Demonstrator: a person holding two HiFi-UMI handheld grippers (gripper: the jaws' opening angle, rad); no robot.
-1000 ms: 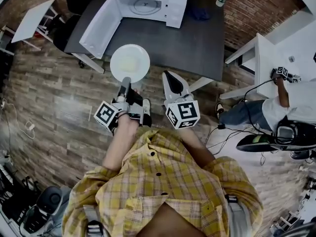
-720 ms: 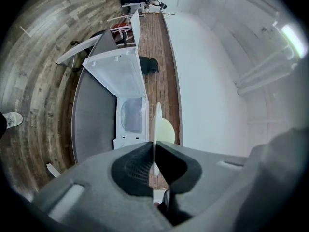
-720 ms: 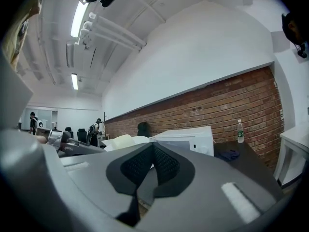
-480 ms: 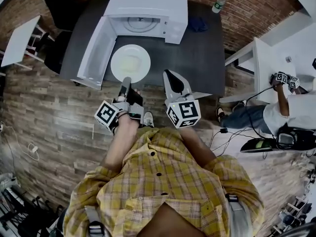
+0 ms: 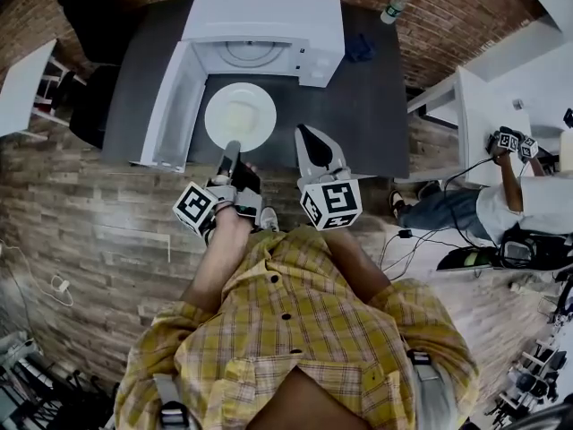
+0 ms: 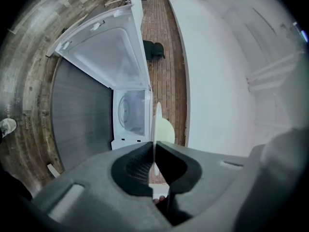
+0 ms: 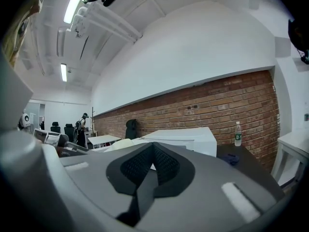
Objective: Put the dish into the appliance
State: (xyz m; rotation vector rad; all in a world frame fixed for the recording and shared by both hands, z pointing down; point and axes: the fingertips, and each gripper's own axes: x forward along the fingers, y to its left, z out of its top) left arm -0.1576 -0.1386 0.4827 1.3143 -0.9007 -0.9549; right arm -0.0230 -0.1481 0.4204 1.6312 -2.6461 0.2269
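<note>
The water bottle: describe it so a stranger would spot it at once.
Start at the dark table with the open white microwave. Look past the microwave's right side to the table's far corner by the brick wall. The water bottle stands upright there, clear with a green label, beyond a crumpled blue cloth.

The left gripper [image 5: 230, 149] reached forward, its jaws closed on the near rim of the dish [image 5: 240, 115], with the bare left forearm [image 5: 219, 258] stretched out behind it. The right gripper [image 5: 307, 141] was held alongside at about the same height, its jaws together and apparently empty.
</note>
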